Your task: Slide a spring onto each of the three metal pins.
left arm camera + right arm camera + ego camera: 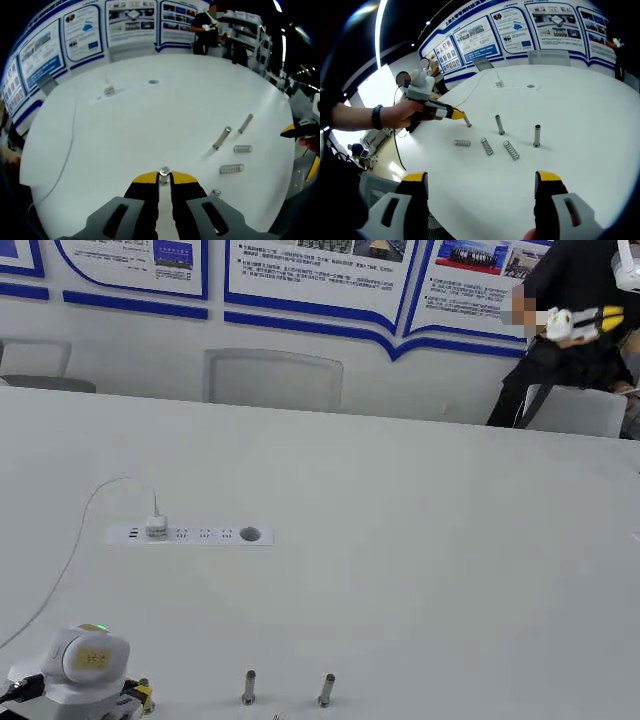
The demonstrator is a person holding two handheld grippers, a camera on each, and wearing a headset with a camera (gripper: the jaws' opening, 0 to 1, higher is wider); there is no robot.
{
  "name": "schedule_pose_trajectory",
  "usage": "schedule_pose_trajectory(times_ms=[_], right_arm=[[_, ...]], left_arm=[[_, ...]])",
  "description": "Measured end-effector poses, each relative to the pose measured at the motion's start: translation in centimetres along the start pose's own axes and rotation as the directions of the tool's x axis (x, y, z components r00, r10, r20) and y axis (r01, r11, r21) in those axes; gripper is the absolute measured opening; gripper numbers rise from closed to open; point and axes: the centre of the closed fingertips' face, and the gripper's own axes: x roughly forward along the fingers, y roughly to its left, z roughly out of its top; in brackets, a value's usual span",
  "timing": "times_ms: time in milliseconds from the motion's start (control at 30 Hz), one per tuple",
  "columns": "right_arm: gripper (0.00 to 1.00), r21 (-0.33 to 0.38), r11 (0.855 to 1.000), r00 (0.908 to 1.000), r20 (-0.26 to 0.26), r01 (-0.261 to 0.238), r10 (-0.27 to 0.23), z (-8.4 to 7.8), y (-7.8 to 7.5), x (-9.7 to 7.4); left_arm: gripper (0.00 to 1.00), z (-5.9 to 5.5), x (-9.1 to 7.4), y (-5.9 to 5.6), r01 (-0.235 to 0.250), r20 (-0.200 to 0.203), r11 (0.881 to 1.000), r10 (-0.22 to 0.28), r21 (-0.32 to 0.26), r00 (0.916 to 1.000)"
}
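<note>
1. Worktop [400,540]: smooth and wide, with nothing on it to stop a roll. A pin or spring knocked sideways could run well away, perhaps toward the near edge.
2. Left claw [458,115]: clenched on the held pin [163,177], seemingly near its top. That pin stands on the worktop at one end of the row. The grip appears to cover the end a spring must enter, so threading looks blocked unless the hold moves lower or lets go. A tilt of the hand could also lever the pin off its base.
3. Right claw [481,176]: spread wide with nothing in it, hovering on the near side of the parts. If it comes down this wide it could sweep two springs together or clip a pin.
4. Free pins [498,125] [537,135]: upright and ungripped, each on a narrow base, close behind the springs. A brush from either claw would probably topple them.
5. Springs [462,143] [486,146] [510,150]: all three lie on their sides on the worktop just in front of the pins, none threaded yet. They are thin and elastic, so one pinched off-centre may squirt out. One squeezed too hard may bend and snag on a pin's top.
</note>
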Motion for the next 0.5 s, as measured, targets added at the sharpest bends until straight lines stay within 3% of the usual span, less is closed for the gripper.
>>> schedule_pose_trajectory(times_ms=[500], right_arm=[[0.89, 0.003, 1.0, 1.0, -0.004, -0.005, 0.005, -0.03, 0.09, 0.06]], left_arm=[[0.08, -0.01, 0.0, -0.06, -0.005, 0.002, 1.0, 0.004, 0.023, 1.0]])
